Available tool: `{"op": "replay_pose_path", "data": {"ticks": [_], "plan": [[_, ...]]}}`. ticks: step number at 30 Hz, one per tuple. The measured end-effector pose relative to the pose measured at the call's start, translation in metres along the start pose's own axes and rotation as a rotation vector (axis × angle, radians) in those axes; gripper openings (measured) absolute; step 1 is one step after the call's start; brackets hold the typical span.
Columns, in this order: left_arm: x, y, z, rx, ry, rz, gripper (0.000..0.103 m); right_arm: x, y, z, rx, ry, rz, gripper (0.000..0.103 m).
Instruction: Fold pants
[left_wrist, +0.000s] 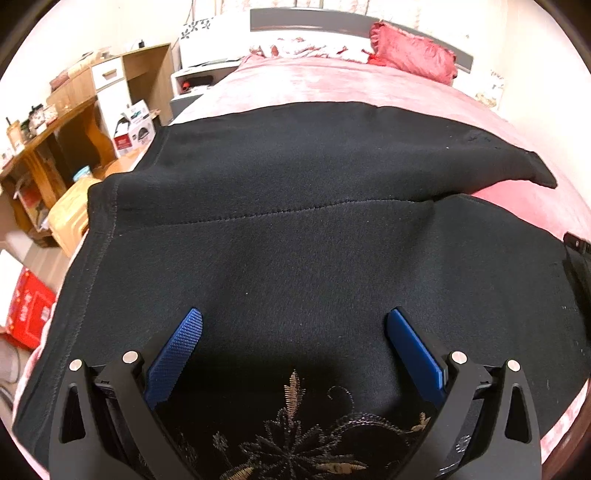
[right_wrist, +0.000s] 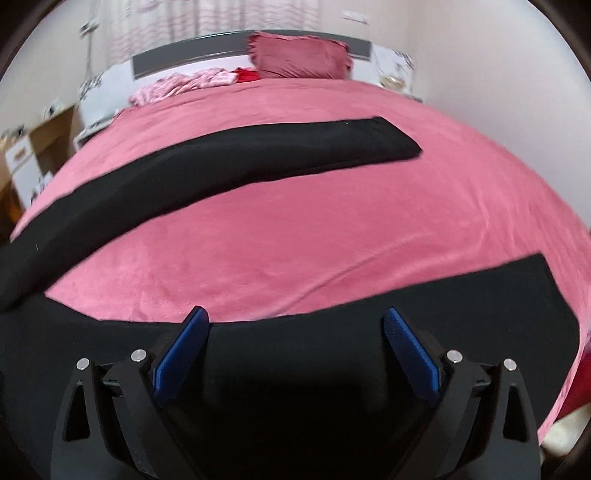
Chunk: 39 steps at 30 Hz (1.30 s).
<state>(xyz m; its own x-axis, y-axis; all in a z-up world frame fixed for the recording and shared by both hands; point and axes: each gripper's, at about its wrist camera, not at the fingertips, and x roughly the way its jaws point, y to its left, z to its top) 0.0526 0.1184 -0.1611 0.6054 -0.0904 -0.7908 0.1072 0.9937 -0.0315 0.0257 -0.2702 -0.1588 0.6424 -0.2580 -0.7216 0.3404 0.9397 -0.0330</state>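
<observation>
Black pants lie spread flat on a pink bed. Their waist part, with a stitched seam and gold embroidery, fills the left wrist view. My left gripper is open and empty just above the waist fabric. In the right wrist view the two legs are splayed apart: one leg runs across the far bed, the other lies near. My right gripper is open and empty over the near leg's upper edge.
A red pillow and a crumpled pink cloth lie at the headboard. A wooden desk, boxes and a red box stand left of the bed. A wall is at the right.
</observation>
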Motion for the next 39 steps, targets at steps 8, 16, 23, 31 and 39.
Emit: {"op": "replay_pose_path", "data": {"ticks": [8, 16, 23, 31, 39], "plan": [[-0.008, 0.004, 0.020, -0.109, 0.014, -0.114, 0.099, 0.010, -0.005, -0.003, 0.032, 0.026, 0.018, 0.101], [0.012, 0.035, 0.080, -0.159, -0.026, -0.085, 0.099, 0.011, -0.003, -0.004, 0.043, 0.035, 0.032, 0.101], [0.048, 0.074, 0.133, -0.173, -0.028, 0.025, 0.099, 0.014, -0.006, -0.004, 0.045, 0.036, 0.036, 0.101], [0.082, 0.118, 0.159, -0.243, 0.016, 0.106, 0.099, 0.015, -0.008, -0.003, 0.048, 0.036, 0.040, 0.101], [0.079, 0.159, 0.172, -0.309, -0.020, 0.109, 0.099, 0.016, -0.006, -0.005, 0.045, 0.036, 0.032, 0.101]]}}
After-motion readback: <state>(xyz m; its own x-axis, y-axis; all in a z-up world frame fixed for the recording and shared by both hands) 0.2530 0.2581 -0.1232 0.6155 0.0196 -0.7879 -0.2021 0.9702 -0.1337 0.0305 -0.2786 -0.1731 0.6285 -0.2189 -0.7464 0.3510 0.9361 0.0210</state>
